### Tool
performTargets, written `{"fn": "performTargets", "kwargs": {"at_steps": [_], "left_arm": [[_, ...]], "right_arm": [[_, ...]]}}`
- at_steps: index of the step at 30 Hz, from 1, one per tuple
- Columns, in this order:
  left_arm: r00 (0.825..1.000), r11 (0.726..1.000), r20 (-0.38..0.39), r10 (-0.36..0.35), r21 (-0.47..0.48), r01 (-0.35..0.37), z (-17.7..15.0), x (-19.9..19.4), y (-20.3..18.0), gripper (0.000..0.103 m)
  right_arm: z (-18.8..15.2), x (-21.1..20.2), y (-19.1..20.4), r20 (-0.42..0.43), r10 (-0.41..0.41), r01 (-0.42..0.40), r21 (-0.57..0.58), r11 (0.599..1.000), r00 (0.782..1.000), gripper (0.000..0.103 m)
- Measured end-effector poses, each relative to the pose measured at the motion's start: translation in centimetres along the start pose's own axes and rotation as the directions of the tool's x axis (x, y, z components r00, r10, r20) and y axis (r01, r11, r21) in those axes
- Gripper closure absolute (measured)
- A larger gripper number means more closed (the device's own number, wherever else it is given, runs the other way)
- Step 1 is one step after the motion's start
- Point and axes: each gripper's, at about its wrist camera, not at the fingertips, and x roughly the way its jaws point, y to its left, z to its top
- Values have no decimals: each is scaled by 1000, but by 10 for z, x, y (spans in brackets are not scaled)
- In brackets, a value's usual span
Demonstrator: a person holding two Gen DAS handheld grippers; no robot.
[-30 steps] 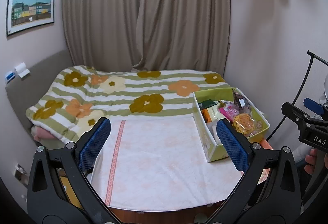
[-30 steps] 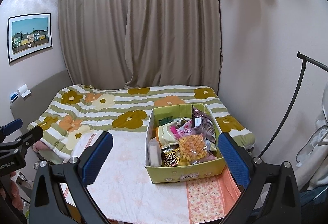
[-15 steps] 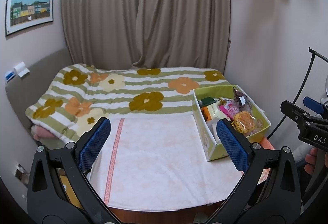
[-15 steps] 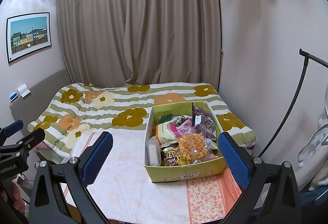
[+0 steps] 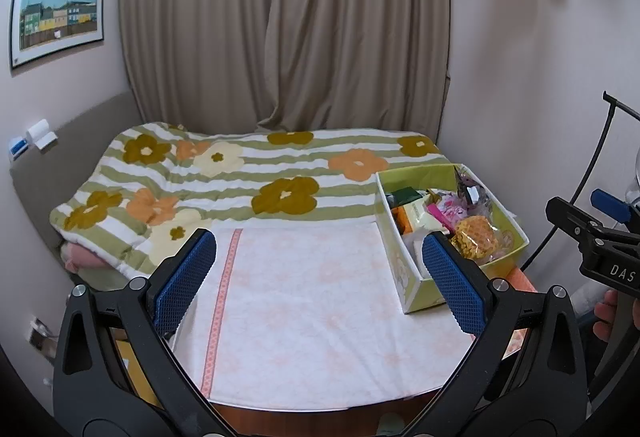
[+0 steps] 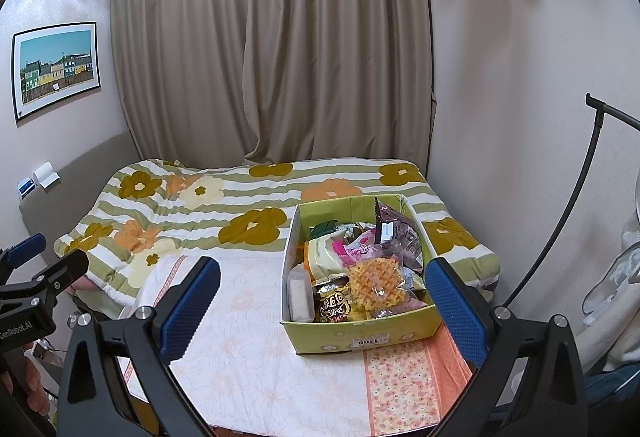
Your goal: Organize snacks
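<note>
Both hand-held grippers, left (image 5: 318, 273) and right (image 6: 324, 303), hovered wide and empty; snacks (image 6: 374, 283) sat jumbled in the box (image 6: 360, 335) at 2 o'clock on the worktop (image 5: 304, 317), fitting sorted or unsorted.

Both wrist views look forward and slightly down from above the near edge of the surface (image 5: 304, 317), toward the bed (image 6: 192, 197) and curtain (image 5: 280, 29) at 12 o'clock. They share the snack box (image 5: 404, 277), at 3 o'clock in the left view and near centre in the right.
</note>
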Motion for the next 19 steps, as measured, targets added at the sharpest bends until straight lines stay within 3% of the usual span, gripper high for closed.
{"fn": "performTargets", "kwargs": {"at_steps": [19], "left_arm": [[1000, 1000, -16, -5, 9, 5, -8, 10, 6, 0]], "right_arm": [[-8, 10, 7, -50, -4, 3, -4, 1000, 999, 1]]}}
